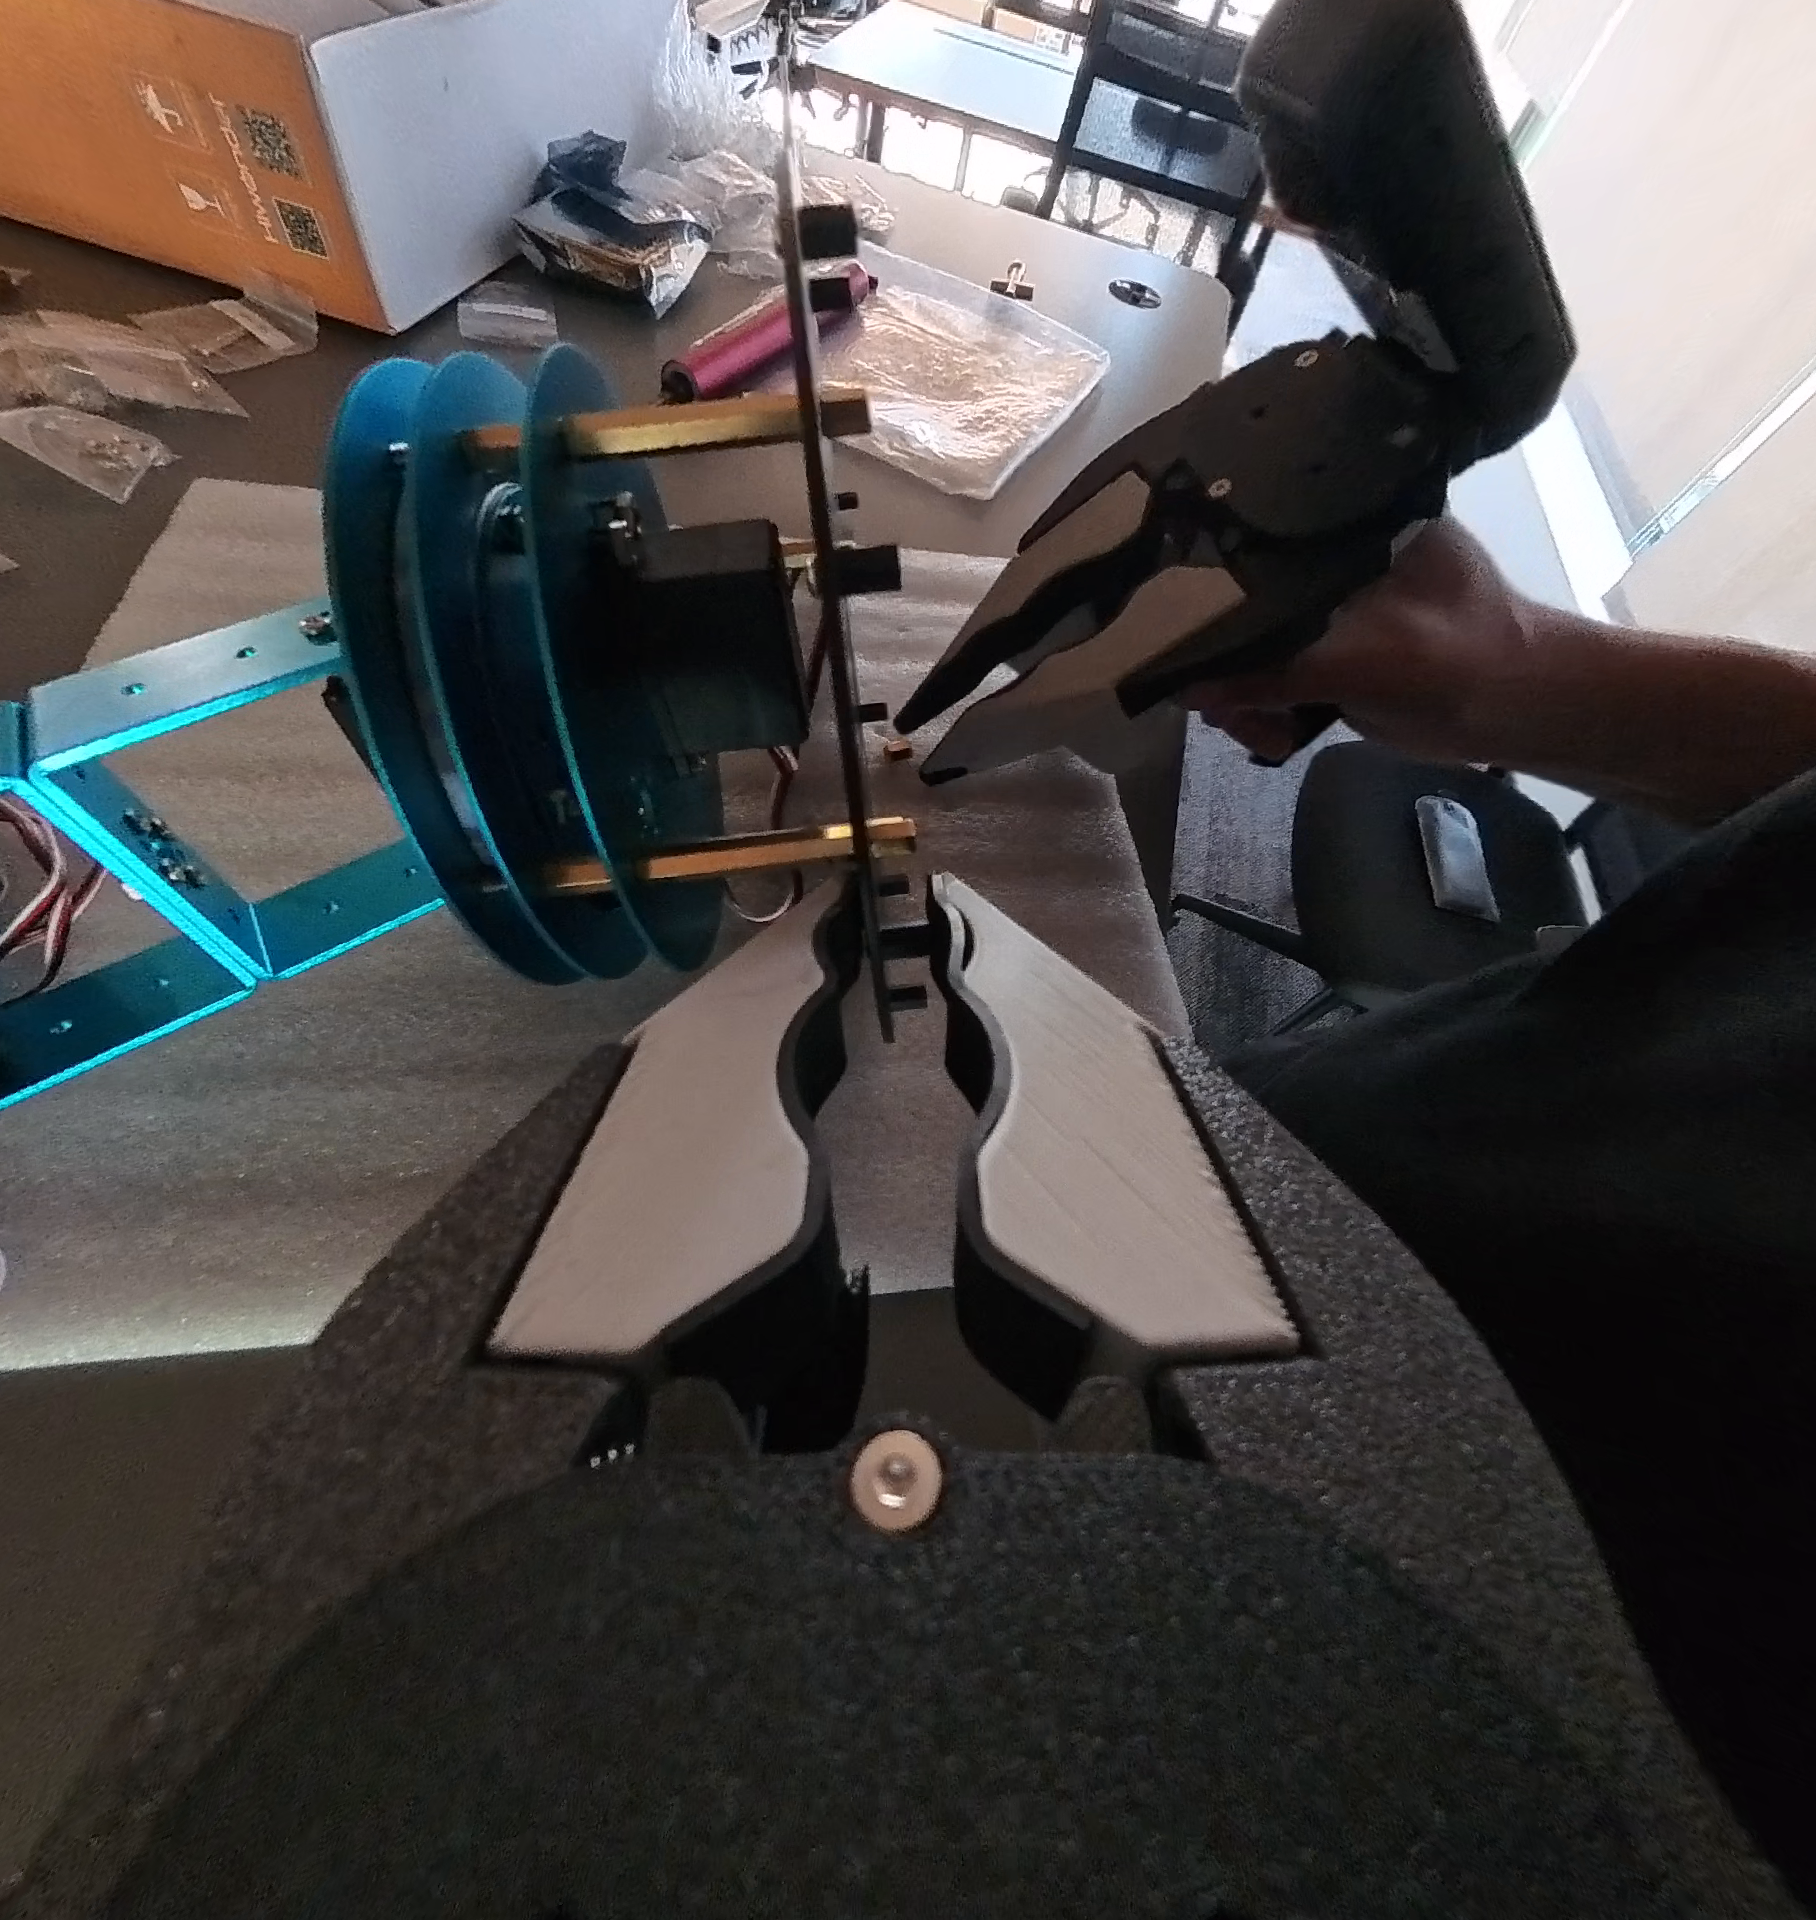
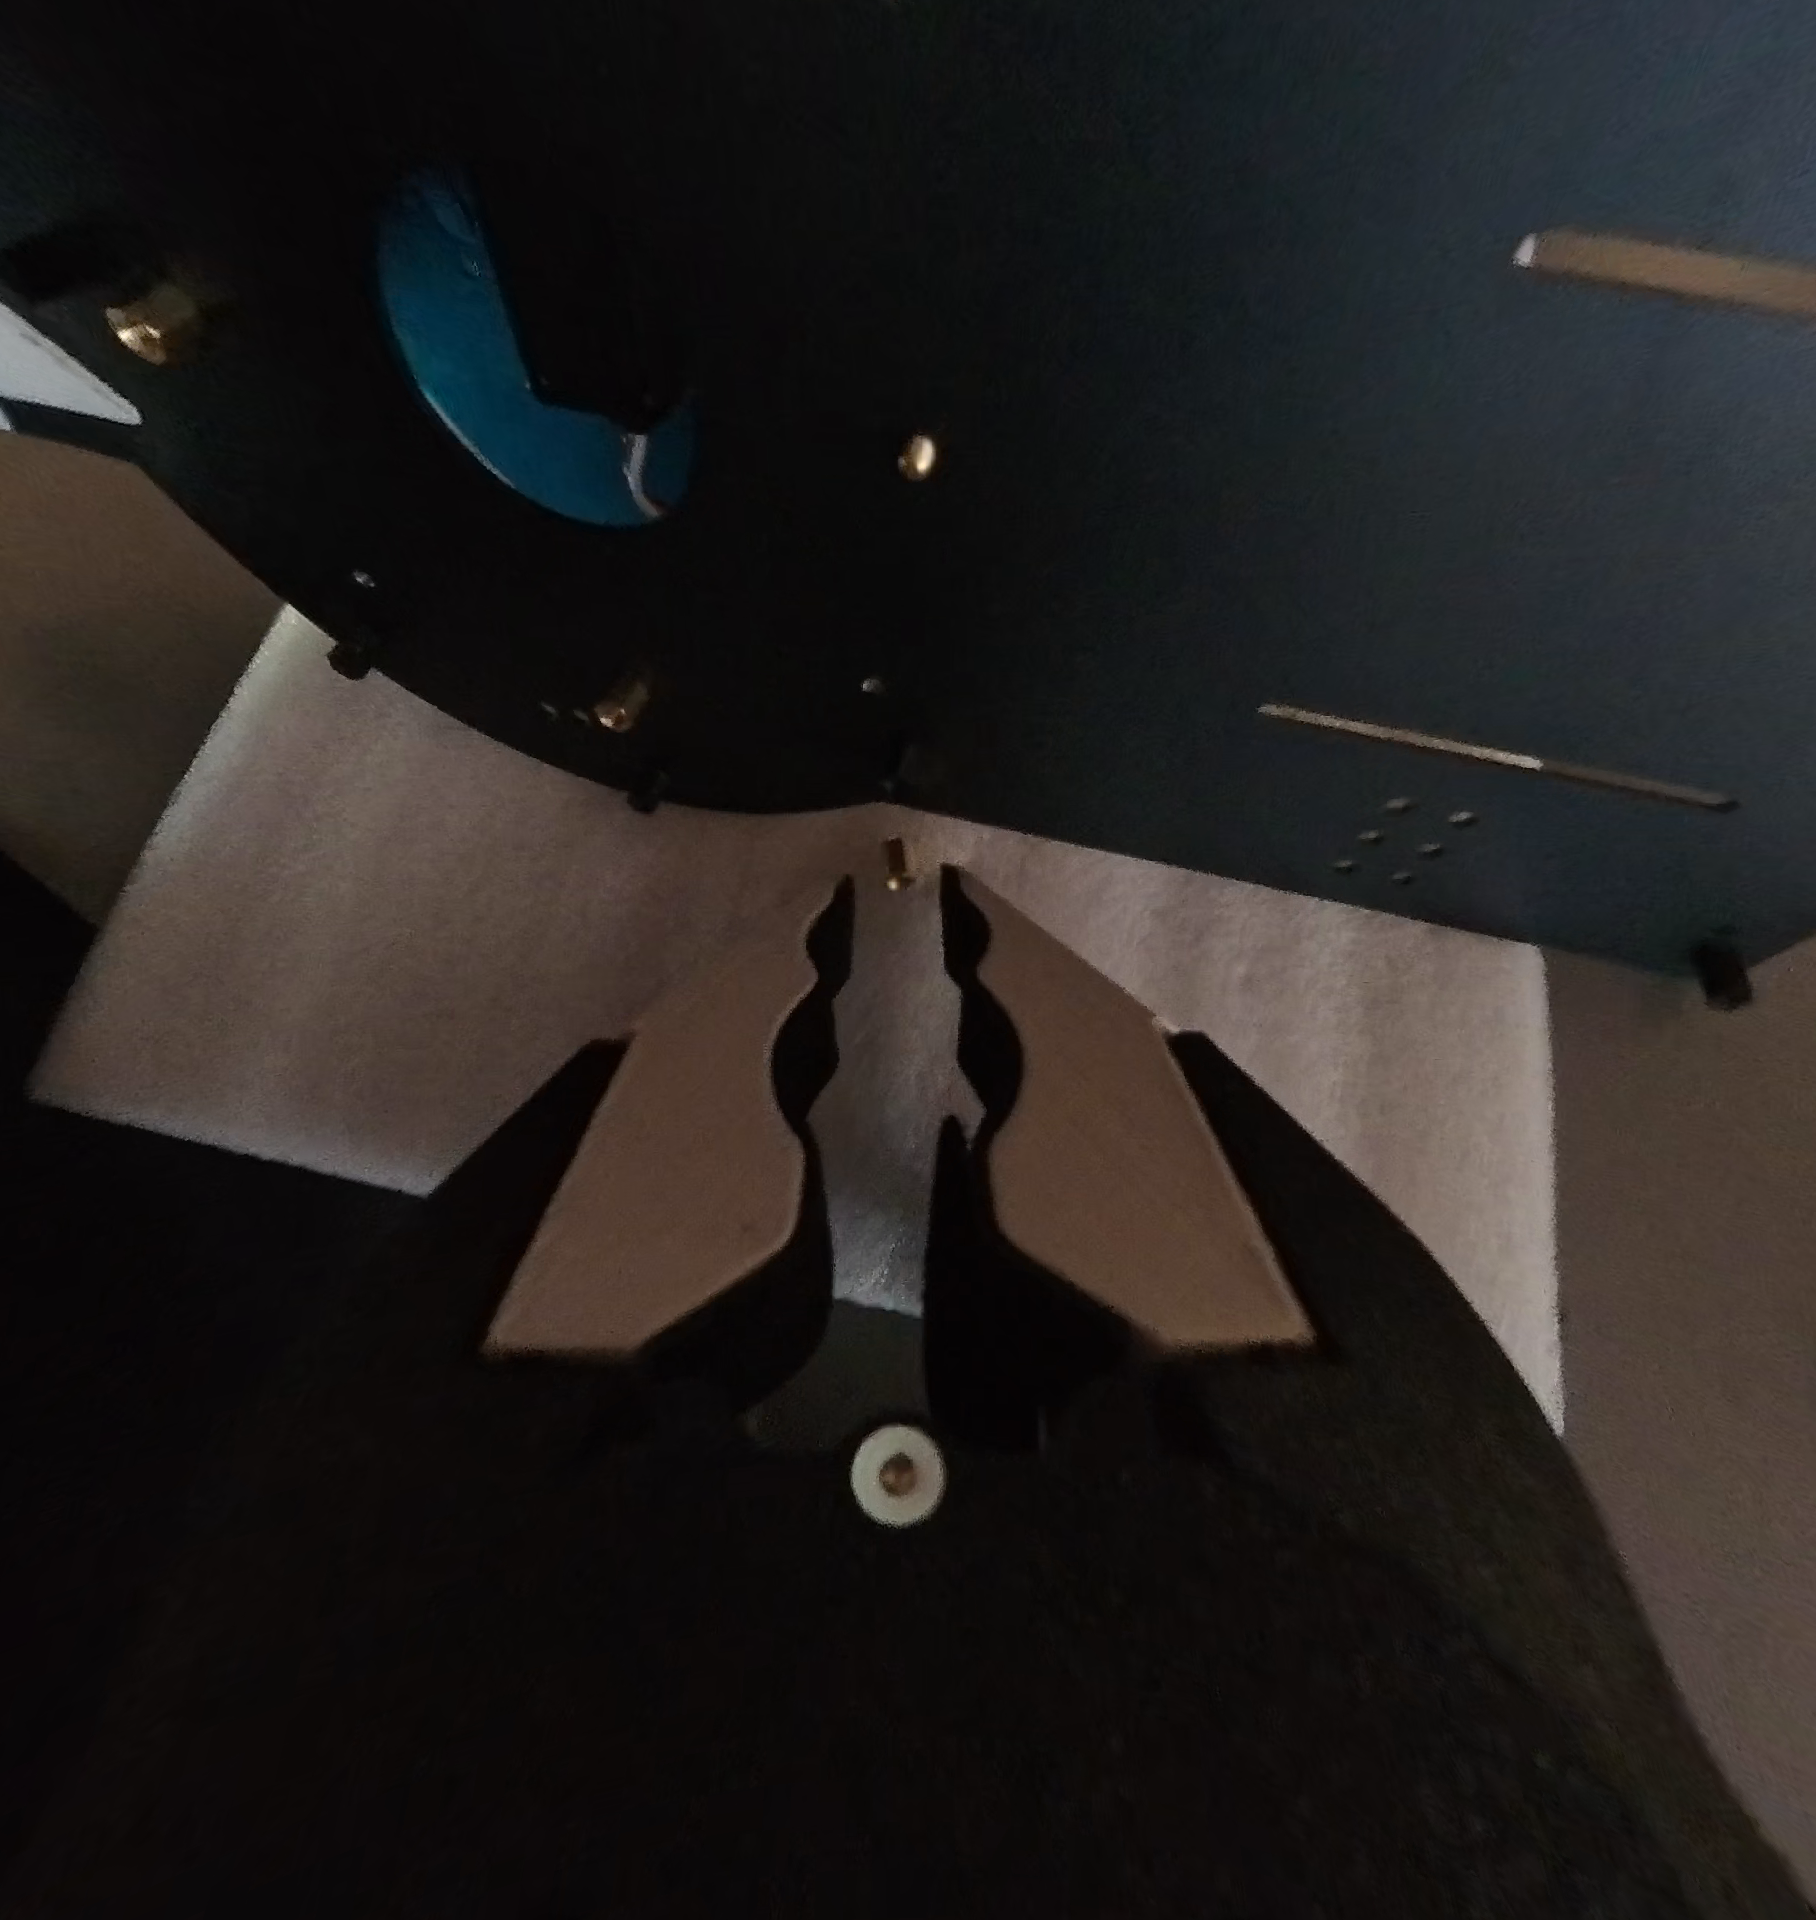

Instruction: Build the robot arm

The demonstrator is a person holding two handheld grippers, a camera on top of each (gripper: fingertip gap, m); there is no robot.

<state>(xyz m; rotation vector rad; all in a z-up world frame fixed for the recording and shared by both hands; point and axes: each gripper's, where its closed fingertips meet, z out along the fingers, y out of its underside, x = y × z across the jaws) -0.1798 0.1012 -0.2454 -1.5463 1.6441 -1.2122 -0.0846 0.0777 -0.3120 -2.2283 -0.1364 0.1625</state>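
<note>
Two grippers work our black plate (image 1: pixel 831 582): the left gripper (image 1: pixel 888 914) clamps its near edge, while the right gripper (image 2: pixel 893 883), slightly parted and empty, hovers over a brass screw (image 2: pixel 895 864) on foam (image 2: pixel 364 935) just beyond its tips. Blue discs (image 1: pixel 468 665) already sit on brass standoffs (image 1: pixel 717 428).

Each gripper is built from a black, grainy-textured body, with a silver screw in a pale washer set behind two white fingers (image 1: pixel 1070 1122) edged in wavy black pads. A dark sleeve (image 1: pixel 1569 1195) is worn.
</note>
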